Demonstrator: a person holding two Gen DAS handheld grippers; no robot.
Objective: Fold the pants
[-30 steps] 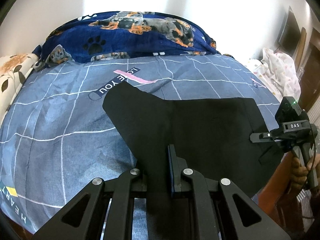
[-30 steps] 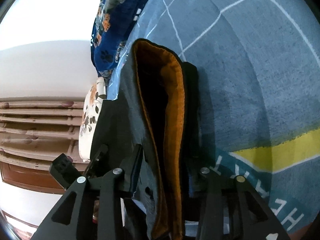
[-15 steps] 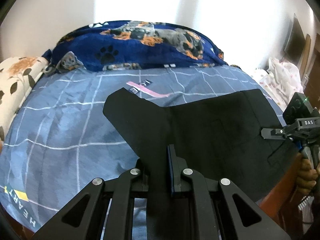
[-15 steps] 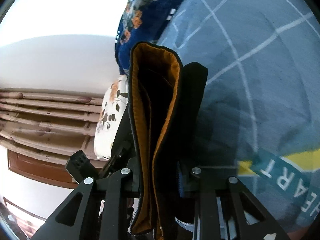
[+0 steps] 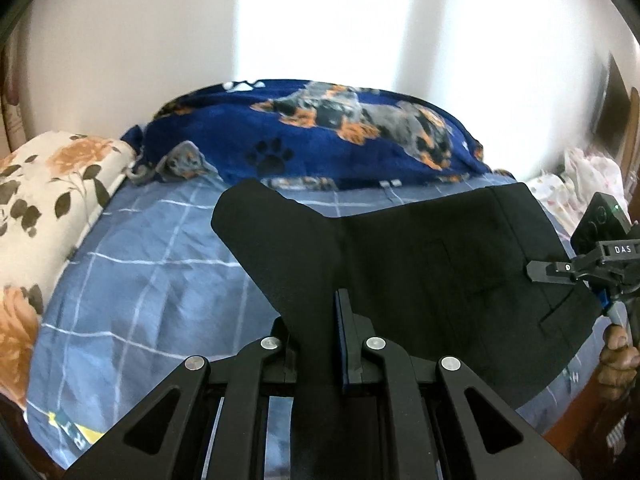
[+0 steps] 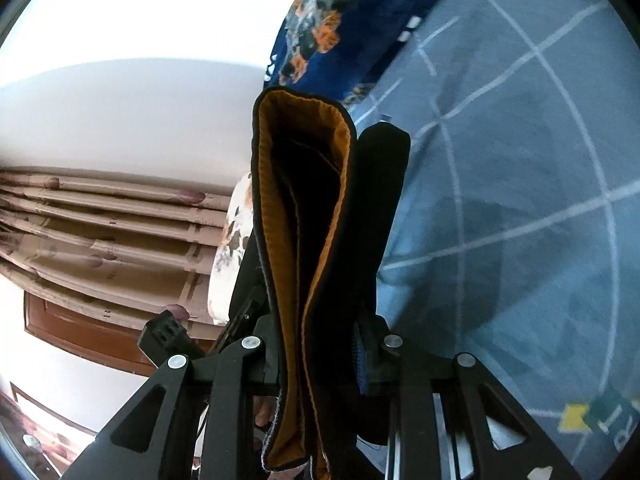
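1 pants [image 5: 420,280], 2 claws: left claw [image 5: 316,344], right claw [image 6: 316,344]; 1 bed [image 5: 160,280], 1 dog-print blanket [image 5: 340,132], 1 floral pillow [image 5: 48,184]

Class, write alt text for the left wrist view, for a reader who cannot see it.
Left tongs clamp the edge of black pants held up over a blue checked bedsheet. At the right edge, the right tongs grip the pants' other side. Behind lie a navy dog-print blanket and a floral pillow.

Open bedspread [image 5: 152,280] leftward; blanket [image 5: 320,132], perhaps pillow [image 5: 48,184], bounding it.
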